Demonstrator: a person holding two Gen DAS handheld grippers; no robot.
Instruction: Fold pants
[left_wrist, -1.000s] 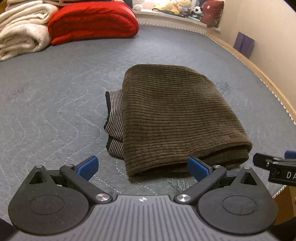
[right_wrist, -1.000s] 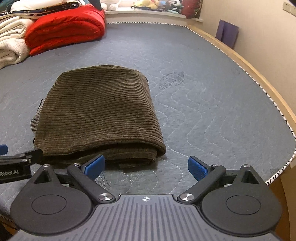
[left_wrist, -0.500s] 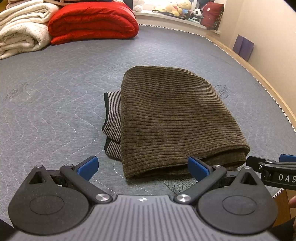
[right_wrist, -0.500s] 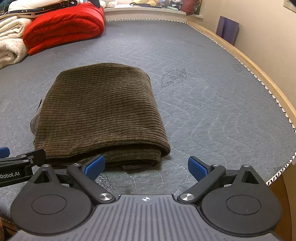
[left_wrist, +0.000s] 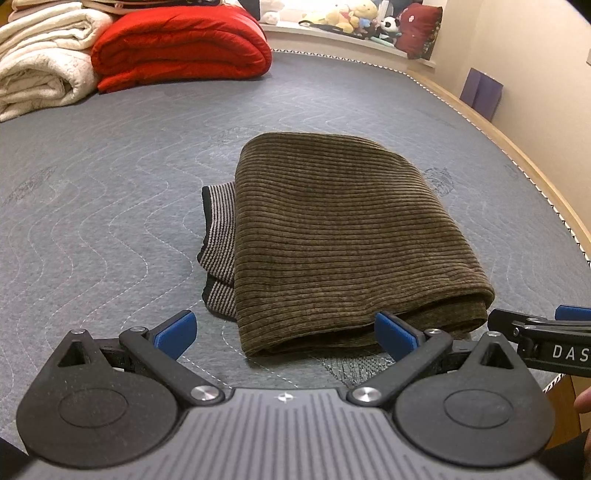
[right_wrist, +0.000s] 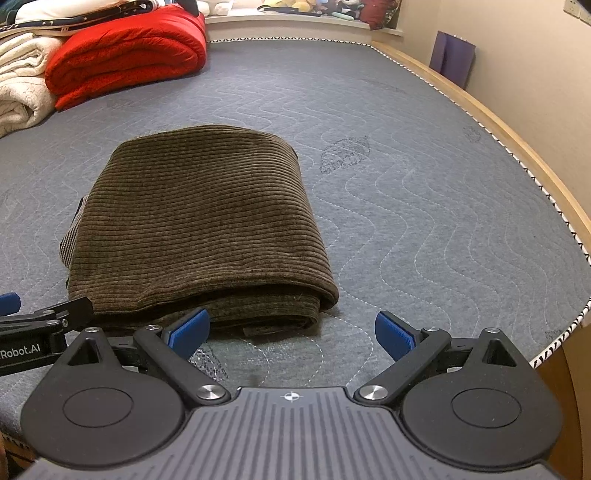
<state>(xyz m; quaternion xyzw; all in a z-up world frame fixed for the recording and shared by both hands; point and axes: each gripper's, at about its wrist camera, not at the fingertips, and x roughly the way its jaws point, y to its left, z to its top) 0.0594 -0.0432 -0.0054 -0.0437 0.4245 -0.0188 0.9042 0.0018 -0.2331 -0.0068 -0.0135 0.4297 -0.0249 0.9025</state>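
The brown corduroy pants (left_wrist: 332, 236) lie folded in a compact stack on the grey quilted mattress (left_wrist: 110, 221), also in the right wrist view (right_wrist: 199, 221). A striped waistband (left_wrist: 218, 236) sticks out at the stack's left side. My left gripper (left_wrist: 284, 332) is open and empty, just in front of the stack's near edge. My right gripper (right_wrist: 291, 332) is open and empty, in front of the stack's near right corner. Each gripper shows at the edge of the other's view.
A red folded blanket (left_wrist: 181, 44) and cream blankets (left_wrist: 40, 62) lie at the far left. Stuffed toys (left_wrist: 354, 22) sit on a ledge at the back. The mattress's wooden edge (right_wrist: 517, 147) runs along the right, with a purple item (right_wrist: 452, 55) by the wall.
Both grippers have drawn back slightly and risen from the folded pants. The pants have not moved. Both stay open.
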